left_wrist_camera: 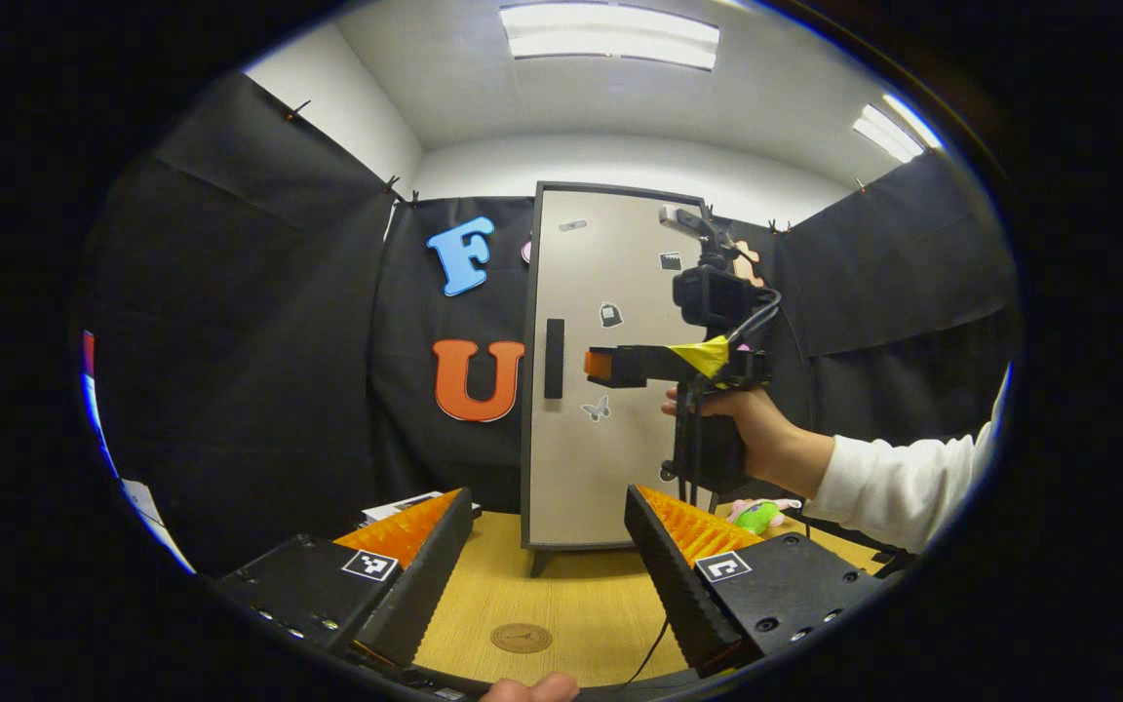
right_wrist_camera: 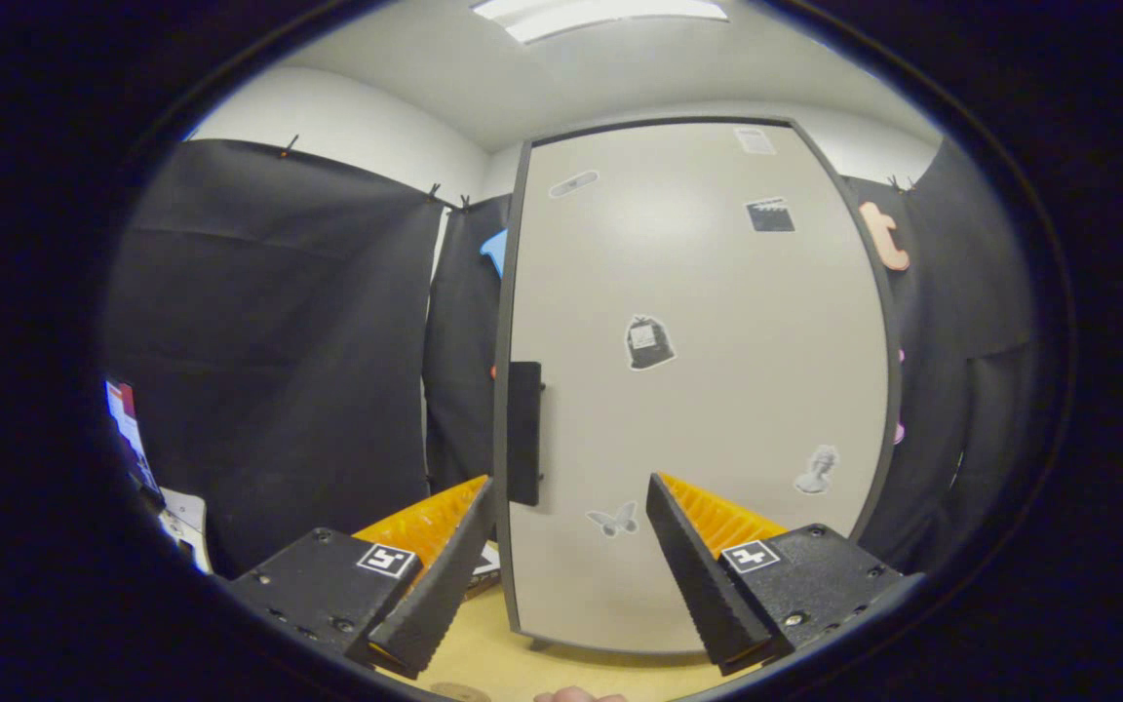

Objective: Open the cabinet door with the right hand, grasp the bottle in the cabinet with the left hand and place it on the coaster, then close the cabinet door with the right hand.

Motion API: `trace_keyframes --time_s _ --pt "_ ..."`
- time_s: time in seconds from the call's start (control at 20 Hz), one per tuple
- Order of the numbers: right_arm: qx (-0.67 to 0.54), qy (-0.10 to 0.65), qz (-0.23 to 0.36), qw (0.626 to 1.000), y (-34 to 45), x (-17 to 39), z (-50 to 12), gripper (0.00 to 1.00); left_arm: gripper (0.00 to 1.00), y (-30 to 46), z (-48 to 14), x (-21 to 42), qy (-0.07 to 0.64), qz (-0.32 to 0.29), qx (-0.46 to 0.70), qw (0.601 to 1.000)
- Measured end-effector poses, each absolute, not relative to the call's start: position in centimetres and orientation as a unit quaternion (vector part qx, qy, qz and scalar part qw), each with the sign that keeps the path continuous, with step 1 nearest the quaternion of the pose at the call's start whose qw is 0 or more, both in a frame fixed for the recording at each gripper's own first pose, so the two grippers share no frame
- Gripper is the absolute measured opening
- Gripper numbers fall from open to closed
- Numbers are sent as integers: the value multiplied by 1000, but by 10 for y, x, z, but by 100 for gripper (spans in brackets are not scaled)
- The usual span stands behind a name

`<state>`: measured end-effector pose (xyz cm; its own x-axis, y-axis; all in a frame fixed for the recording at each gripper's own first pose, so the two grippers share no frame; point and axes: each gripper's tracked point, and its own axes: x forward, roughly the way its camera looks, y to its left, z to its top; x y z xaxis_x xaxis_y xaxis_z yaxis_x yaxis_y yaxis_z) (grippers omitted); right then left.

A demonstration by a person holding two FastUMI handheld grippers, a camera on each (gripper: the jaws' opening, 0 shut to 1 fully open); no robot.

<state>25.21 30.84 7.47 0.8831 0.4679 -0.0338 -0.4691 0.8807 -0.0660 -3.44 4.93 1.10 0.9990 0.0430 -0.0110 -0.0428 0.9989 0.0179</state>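
Cabinet door (left_wrist_camera: 610, 370) is seen shut in the left gripper view, standing upright at the back of the wooden surface (left_wrist_camera: 571, 595), its dark vertical handle (left_wrist_camera: 554, 358) set near the left edge. The bottle is judged to be behind that shut door, since it cannot be seen anywhere on the surface. A round coaster (left_wrist_camera: 522, 638) is seen lying on the surface well in front of the cabinet, between the fingers of the left tongs (left_wrist_camera: 550, 565), which are spread wide with nothing between them and are held back from the cabinet. The right tongs (left_wrist_camera: 599, 365) are seen farther off, gripped by a hand (left_wrist_camera: 752, 429) with a white sleeve (left_wrist_camera: 903, 483); their tips are pointed at the handle from just beside it, with a small gap left between. Whether they are spread or pressed together cannot be told from this angle. A small green toy (left_wrist_camera: 758, 514) is seen at the cabinet's right foot.

In the right gripper view, the cabinet door (right_wrist_camera: 698, 390) is seen close ahead, with stickers scattered over it. The handle (right_wrist_camera: 523, 432) is placed above and slightly left of the right tongs (right_wrist_camera: 569, 556), which are spread and empty.

The first step, opening the door, is judged to be in hand and not yet done. For the next move, the right tongs would need to be shifted left and raised so that the handle is taken between the fingers, then pinched and pulled along the door's swing.
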Motion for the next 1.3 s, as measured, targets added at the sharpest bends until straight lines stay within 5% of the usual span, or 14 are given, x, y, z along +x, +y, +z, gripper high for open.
trace_keyframes --time_s 0.35,0.5,0.55,0.65,0.75,0.95,1.3 --pt "-44 45 227 972 366 314 59 99 95 77 0 -31 22 44 18 999" --pt "-45 42 210 976 372 327 58 81 95 84 -2 -28 24 49 15 998" --pt "-42 42 208 976 373 328 58 68 95 87 -3 -27 25 51 15 998" --pt "-33 47 210 976 376 331 56 64 95 90 -5 -26 29 55 15 998" --pt "-28 55 213 975 379 334 52 46 95 93 -6 -24 29 57 13 998" --pt "-31 38 219 975 376 335 53 32 95 98 -3 -24 29 60 10 998" --pt "-46 44 222 973 373 318 52 28 95 97 -3 -22 22 57 8 998"
